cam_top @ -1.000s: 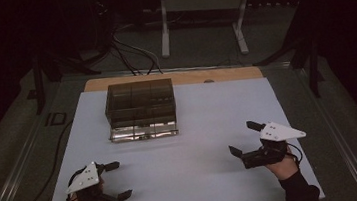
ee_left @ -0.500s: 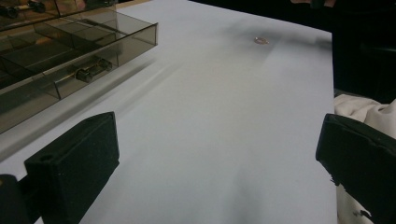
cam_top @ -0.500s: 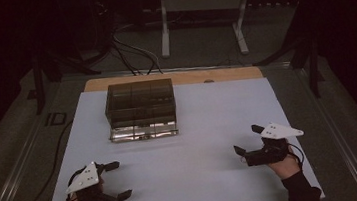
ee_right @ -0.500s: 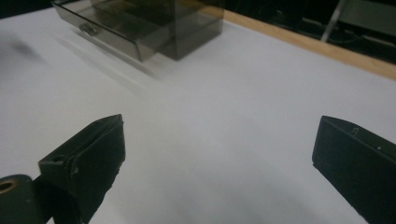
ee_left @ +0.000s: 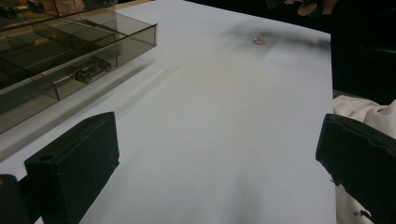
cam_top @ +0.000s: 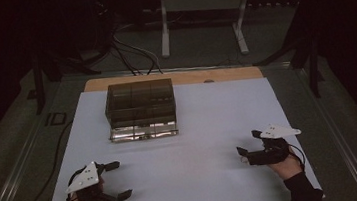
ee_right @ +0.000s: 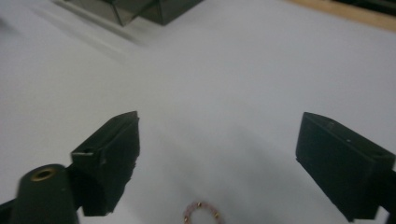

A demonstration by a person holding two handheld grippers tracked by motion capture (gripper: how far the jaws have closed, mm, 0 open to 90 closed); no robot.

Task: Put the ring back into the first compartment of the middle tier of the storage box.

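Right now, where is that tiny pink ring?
In the right gripper view, the pink ring lies on the white table between the open right gripper jaws.

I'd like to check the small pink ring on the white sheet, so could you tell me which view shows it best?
The right gripper view: the pink ring lies close, between the open right gripper jaws, beads visible. The left gripper view shows it as a distant speck.

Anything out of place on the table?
One thing: a small pink beaded ring lies loose on the white table cover, apart from the smoky compartment box, between the open jaws of the right hand-held gripper.
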